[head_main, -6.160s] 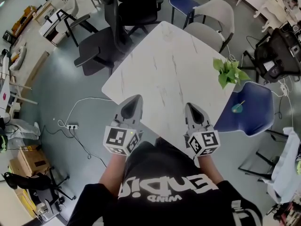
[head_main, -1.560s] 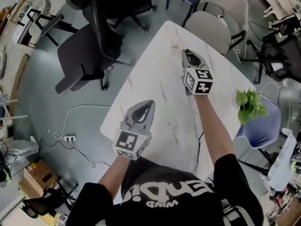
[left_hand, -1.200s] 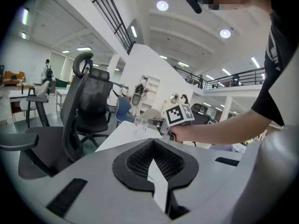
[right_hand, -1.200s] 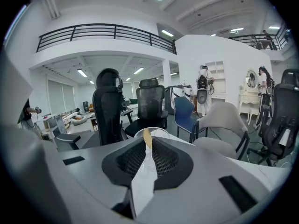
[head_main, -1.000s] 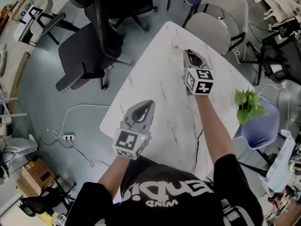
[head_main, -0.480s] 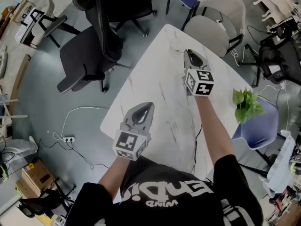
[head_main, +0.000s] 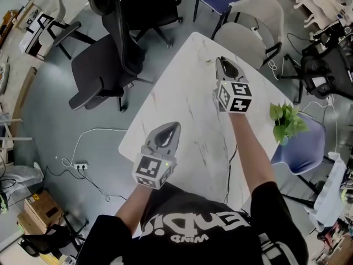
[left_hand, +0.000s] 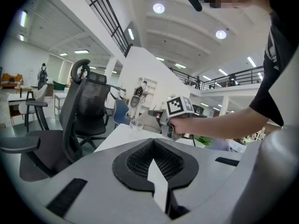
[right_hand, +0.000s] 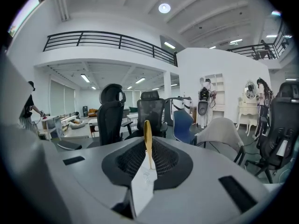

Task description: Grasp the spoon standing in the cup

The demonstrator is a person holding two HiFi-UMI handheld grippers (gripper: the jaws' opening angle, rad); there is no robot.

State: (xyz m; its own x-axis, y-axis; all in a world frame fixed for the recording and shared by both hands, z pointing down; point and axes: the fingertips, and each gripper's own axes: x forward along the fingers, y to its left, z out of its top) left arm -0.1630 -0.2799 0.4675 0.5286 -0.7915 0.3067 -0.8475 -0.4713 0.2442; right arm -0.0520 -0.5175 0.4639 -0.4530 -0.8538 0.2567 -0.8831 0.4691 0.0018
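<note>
**Gold spoon clamped in right gripper over marble table**

Gold in colour and thin, the spoon stands upright at the centre of the right gripper view. Both black pads are closed on it, and its upper end rises above the jaw tips. Its lower part disappears into the narrow pale gap between the jaws.

In the head view the right gripper sits upper centre, over the far half of the white marble table, with its tip pointing up the frame. A bare forearm runs down from it to the lower right.

The left gripper hangs at lower centre, over the table's near left edge. In its own view the jaws meet at the tips with nothing between them.

The left gripper view also shows the clear cup. It stands on the table just left of frame centre, beside the right gripper and apart from it. At that size no spoon can be made out in it. No view shows whether the spoon's lower end is inside the cup.

Around the table in the head view:
- A black chair stands at upper left.
- A pale chair stands at upper right.
- A green plant is at the right edge of the table, above a blue chair.
- A white cable trails across the grey floor at left.
</note>
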